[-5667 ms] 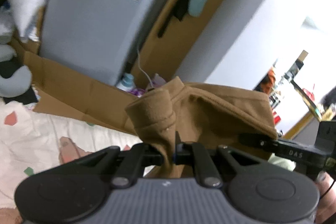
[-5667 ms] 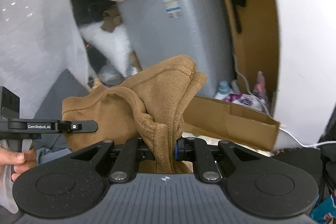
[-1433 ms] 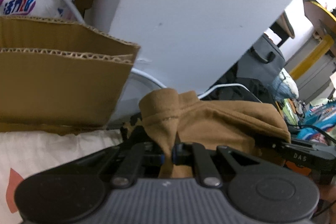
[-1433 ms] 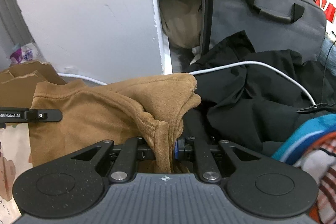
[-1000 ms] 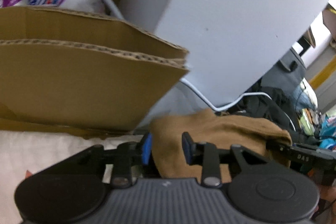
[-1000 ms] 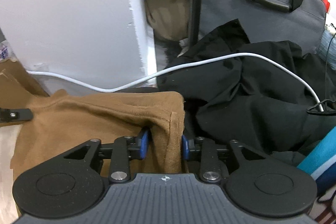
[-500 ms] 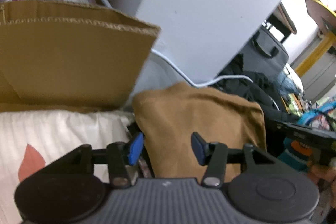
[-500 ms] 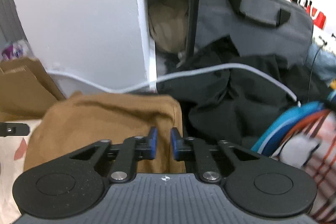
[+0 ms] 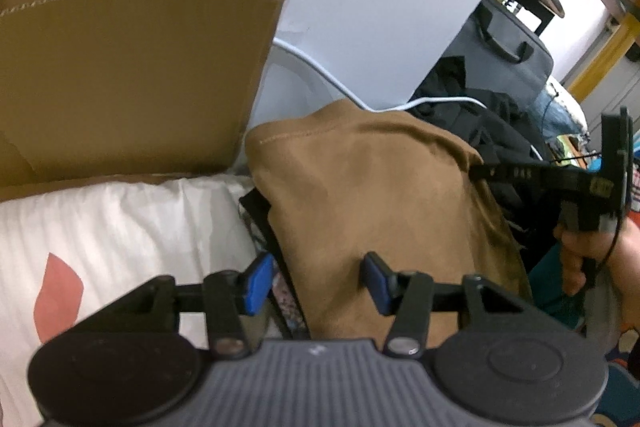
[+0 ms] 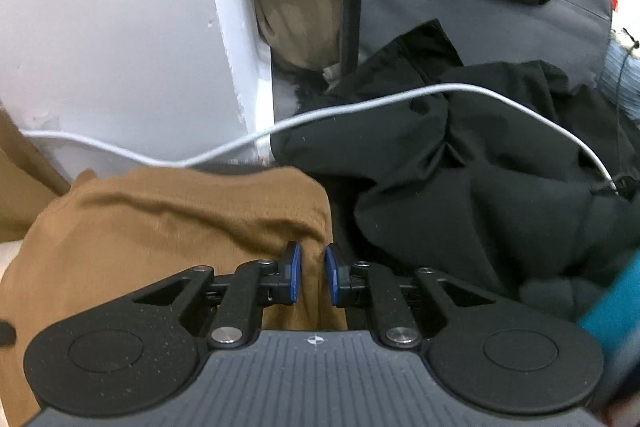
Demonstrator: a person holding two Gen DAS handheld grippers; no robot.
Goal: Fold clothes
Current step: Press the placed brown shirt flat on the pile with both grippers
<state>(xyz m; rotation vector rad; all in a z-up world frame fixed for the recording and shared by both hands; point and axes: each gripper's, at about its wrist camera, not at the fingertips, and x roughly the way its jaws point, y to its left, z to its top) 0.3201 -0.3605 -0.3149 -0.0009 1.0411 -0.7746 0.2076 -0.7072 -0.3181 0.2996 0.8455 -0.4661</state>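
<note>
Left wrist view: the left gripper (image 9: 316, 281) stands wide open and holds nothing; its 2 blue pads flank the near edge of the brown garment (image 9: 372, 195) without pinching it. The garment lies as a compact folded bundle, partly on a white patterned cover (image 9: 120, 227) and partly over darker things, just beside a cardboard box (image 9: 132, 67). A white cable (image 9: 420, 103) runs behind it. The right gripper (image 9: 568, 183) shows at the far side, in a hand (image 9: 592, 259).

Right wrist view: the right gripper (image 10: 313, 277) has its pads nearly together with a narrow gap; whether a little cloth sits between them I cannot tell. The garment (image 10: 168, 223) fills the lower left, touching a heap of black clothes (image 10: 480, 179) under the cable (image 10: 360, 107).

Risks, as I judge them: the bundle rests on uneven ground, so it could slump and lose its folds. A pad catching the hem while pulling away would drag a layer open. The cable could snag a gripper.
</note>
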